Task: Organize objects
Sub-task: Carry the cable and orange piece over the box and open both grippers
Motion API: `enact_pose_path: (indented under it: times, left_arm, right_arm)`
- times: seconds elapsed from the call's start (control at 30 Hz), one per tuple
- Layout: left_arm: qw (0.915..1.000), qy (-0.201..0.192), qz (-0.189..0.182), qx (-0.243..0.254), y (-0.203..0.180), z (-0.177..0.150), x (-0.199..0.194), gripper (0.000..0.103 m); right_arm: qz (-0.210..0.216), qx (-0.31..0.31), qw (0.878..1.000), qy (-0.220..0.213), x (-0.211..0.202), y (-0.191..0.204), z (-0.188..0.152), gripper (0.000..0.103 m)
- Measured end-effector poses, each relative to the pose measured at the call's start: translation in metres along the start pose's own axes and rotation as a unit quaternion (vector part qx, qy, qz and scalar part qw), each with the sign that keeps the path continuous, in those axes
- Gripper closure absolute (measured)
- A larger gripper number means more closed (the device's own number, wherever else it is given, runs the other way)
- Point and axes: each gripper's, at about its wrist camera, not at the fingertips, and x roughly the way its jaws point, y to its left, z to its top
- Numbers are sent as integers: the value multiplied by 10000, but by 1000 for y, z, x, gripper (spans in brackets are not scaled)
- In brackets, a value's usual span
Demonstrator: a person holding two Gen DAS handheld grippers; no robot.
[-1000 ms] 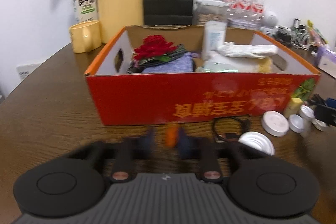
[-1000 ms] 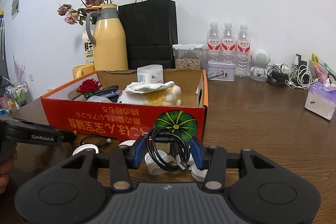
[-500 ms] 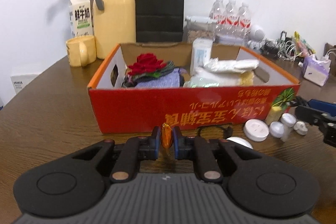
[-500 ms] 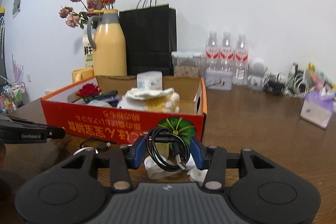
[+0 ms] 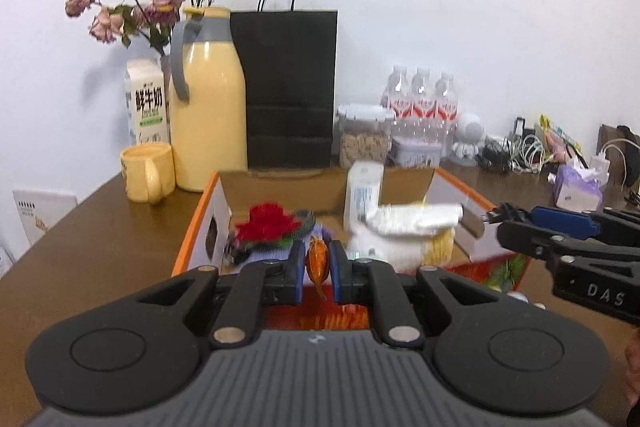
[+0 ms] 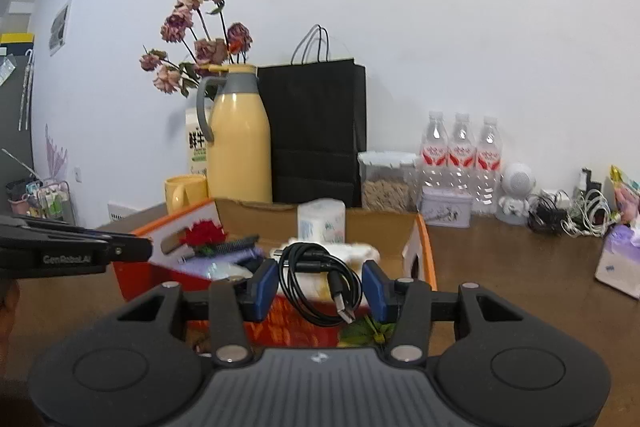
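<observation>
My left gripper (image 5: 317, 269) is shut on a small orange wrapped candy (image 5: 317, 261), held in the air just in front of the red cardboard box (image 5: 202, 223). My right gripper (image 6: 320, 285) is shut on a coiled black USB cable (image 6: 320, 281), also lifted before the same box (image 6: 424, 259). The box holds a red fabric rose (image 5: 267, 225), a white tissue pack (image 5: 363, 193), white and yellow cloths (image 5: 404, 227) and a purple item. Each gripper shows at the edge of the other's view: the right gripper (image 5: 568, 239) and the left gripper (image 6: 76, 249).
Behind the box stand a yellow thermos (image 5: 208, 107), a yellow mug (image 5: 147, 171), a milk carton (image 5: 146, 103), dried flowers, a black paper bag (image 5: 288, 87), a food jar, a tin and water bottles (image 5: 420, 103). Chargers, cables and a tissue pack (image 5: 576, 187) lie at the right.
Both grippers have risen from the tabletop with the candy and the cable held, and now tilt up so the box's inside and the back wall show. The small white lids dropped out of view.
</observation>
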Motion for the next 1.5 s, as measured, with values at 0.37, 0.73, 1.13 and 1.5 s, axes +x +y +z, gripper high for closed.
enact_pose_path:
  times: [0.37, 0.73, 1.13, 1.5]
  left_arm:
    - [9995, -181, 150, -201, 2, 28, 44, 90]
    - [9993, 145, 218, -274, 3, 30, 98, 90]
    - [9980, -196, 597, -121, 2, 24, 82, 12]
    - [9966, -396, 677, -255, 5, 29, 73, 0]
  right_arm:
    - [-86, -92, 9999, -50, 58, 8, 28, 58]
    - [-231, 26, 9991, 354, 118, -3, 24, 58]
    - [-273, 226, 9988, 332, 109, -9, 17, 20]
    - [-337, 459, 9982, 189, 100, -16, 20, 0]
